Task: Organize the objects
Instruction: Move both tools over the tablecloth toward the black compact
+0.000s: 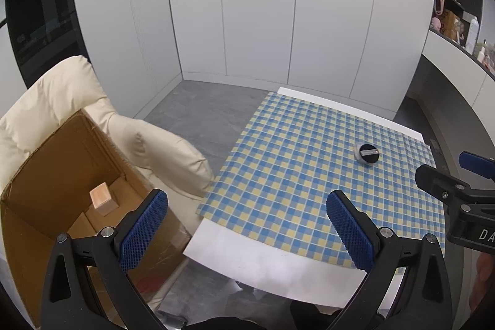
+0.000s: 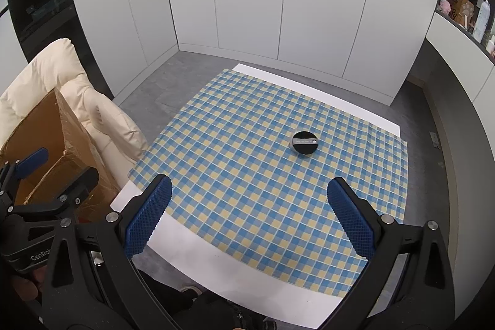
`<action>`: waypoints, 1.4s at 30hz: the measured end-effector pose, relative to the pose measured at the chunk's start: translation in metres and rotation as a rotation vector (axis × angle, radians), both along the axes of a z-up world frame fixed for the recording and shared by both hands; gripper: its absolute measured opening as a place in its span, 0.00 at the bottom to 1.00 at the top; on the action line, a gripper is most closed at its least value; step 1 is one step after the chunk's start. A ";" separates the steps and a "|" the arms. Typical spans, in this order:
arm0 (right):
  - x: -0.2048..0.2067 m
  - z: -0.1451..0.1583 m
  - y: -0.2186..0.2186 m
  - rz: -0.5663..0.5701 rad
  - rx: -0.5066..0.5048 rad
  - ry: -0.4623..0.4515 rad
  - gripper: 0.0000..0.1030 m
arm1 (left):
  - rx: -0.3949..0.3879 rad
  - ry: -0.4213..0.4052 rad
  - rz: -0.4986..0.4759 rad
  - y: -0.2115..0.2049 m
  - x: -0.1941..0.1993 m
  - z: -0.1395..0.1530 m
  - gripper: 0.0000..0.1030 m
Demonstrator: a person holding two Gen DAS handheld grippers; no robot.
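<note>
Cream armchair [image 1: 62, 101] stands beside white wall panels [image 1: 256, 14].

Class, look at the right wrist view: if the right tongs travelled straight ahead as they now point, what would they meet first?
Probably the checkered cloth itself, short of the round black object, which lies slightly right of centre; depth is uncertain.

The left gripper [image 1: 247, 225] hangs with its blue-padded fingers spread wide and empty, between an open brown cardboard box [image 1: 55, 175] and a white bench [image 1: 263, 268] draped with a blue-and-yellow checked cloth [image 1: 309, 169]. A small pale wooden block [image 1: 102, 200] stands inside the box, which leans against a cream padded armchair [image 1: 62, 95]. A round black-lidded container [image 1: 366, 153] sits far back on the cloth, and the right gripper [image 1: 458, 175] enters at the right edge.
</note>
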State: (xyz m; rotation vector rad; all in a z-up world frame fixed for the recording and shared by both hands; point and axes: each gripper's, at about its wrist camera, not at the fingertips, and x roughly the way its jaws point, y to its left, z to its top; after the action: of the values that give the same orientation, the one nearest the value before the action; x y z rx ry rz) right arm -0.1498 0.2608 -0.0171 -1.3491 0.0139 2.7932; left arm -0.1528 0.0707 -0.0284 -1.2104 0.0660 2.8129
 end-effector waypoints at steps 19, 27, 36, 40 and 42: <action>0.019 0.004 0.045 -0.074 0.001 0.009 0.99 | 0.008 -0.013 -0.088 0.044 0.000 -0.002 0.99; 0.028 0.005 0.060 -0.092 0.002 0.012 0.99 | 0.011 -0.016 -0.118 0.062 0.000 -0.003 0.99; 0.041 0.004 0.080 -0.120 0.012 0.012 0.99 | 0.010 -0.016 -0.165 0.087 0.003 -0.003 0.99; 0.047 0.005 0.091 -0.140 0.007 0.012 0.99 | 0.006 -0.010 -0.183 0.098 0.006 -0.001 0.99; 0.050 0.004 0.098 -0.152 0.004 0.011 0.99 | 0.005 -0.010 -0.190 0.102 0.007 -0.001 0.99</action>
State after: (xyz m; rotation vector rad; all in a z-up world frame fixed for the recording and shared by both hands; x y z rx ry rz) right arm -0.1000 0.3587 -0.0127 -1.2746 0.1067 2.6731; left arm -0.1462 0.1730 -0.0298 -1.1515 0.1639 2.6421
